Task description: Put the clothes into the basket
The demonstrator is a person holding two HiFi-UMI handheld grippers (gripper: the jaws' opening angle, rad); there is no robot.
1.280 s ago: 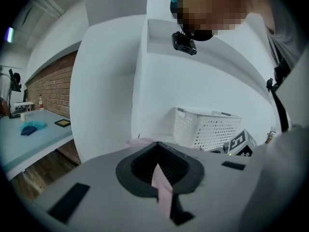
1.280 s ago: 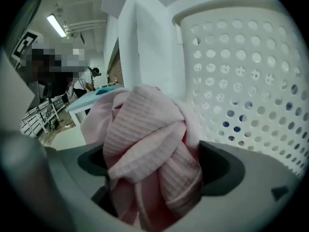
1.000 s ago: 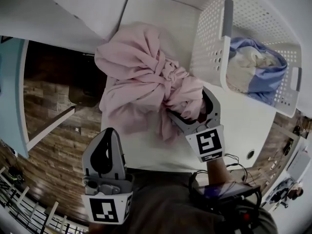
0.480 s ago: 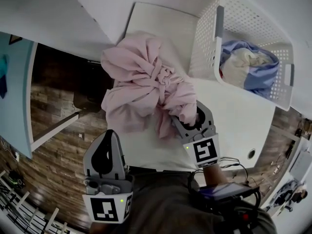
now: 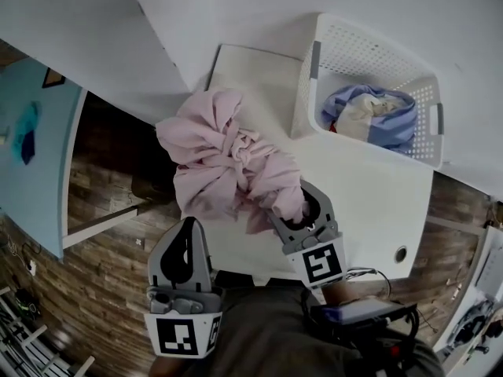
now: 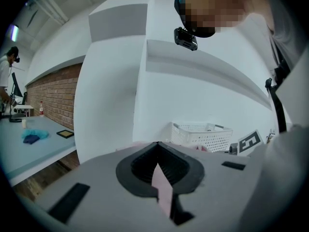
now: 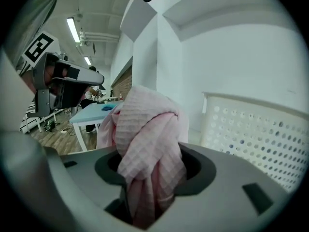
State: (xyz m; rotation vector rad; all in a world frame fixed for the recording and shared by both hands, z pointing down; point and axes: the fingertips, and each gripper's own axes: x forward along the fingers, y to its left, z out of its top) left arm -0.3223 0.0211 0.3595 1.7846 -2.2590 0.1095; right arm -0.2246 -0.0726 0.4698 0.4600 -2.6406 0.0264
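White table (image 5: 369, 203): pink garment (image 5: 220, 159) bunched at centre, right gripper (image 5: 299, 204) clamped on its 5 o'clock end. Basket (image 5: 305, 93) at 1 o'clock; left gripper (image 5: 187, 226) at 7 o'clock, jaws together, empty.

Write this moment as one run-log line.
right claw: clamped on pink garment | left claw: shut | laundry basket: holds blue clothes

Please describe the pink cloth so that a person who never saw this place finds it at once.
On the white table, left of the white perforated plastic basket, lies a crumpled, knotted pink waffle-textured cloth. It is the only garment outside the basket, and the right gripper is clamped on one end of it.
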